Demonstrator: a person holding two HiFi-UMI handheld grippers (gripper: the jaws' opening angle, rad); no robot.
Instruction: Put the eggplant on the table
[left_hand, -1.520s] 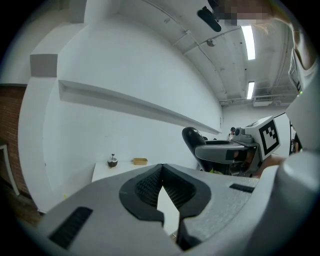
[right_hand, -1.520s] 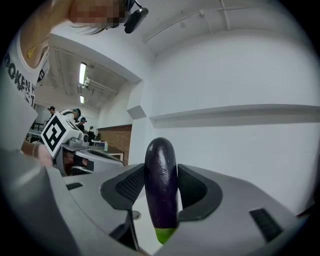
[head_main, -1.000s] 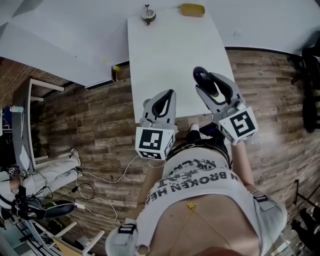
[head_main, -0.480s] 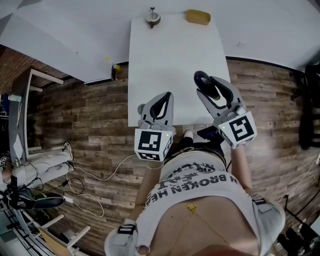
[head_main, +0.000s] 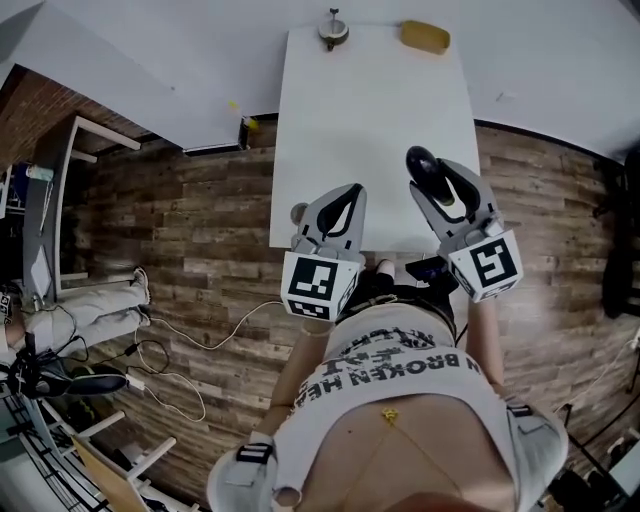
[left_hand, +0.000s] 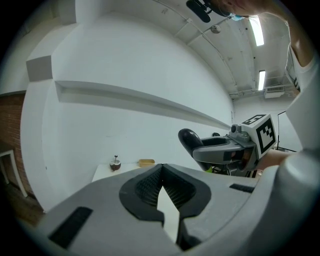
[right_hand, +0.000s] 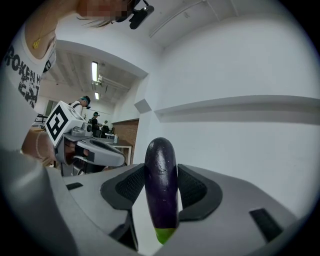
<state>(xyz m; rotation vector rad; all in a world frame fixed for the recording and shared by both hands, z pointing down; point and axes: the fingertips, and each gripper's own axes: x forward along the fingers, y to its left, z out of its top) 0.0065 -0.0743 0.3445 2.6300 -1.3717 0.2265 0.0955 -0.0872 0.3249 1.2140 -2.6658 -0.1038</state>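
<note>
A dark purple eggplant (right_hand: 161, 185) with a green stem end stands upright between the pads of my right gripper (right_hand: 161, 170), which is shut on it. In the head view the eggplant (head_main: 425, 165) and right gripper (head_main: 437, 180) hang over the near right part of the white table (head_main: 370, 110). My left gripper (head_main: 350, 190) hovers over the table's near edge, its fingertips touching and nothing between them (left_hand: 160, 167). The left gripper view also shows the right gripper (left_hand: 220, 150) carrying the eggplant (left_hand: 189, 140).
At the table's far end sit a small dark round object with a stem (head_main: 333, 30) and a flat yellow object (head_main: 425, 37). White walls stand behind the table. Wooden floor (head_main: 200, 230) lies on both sides, with cables and a white frame at the left.
Both grippers have shifted slightly right and down in the head view, as has the table. The eggplant stays gripped in the right gripper.
</note>
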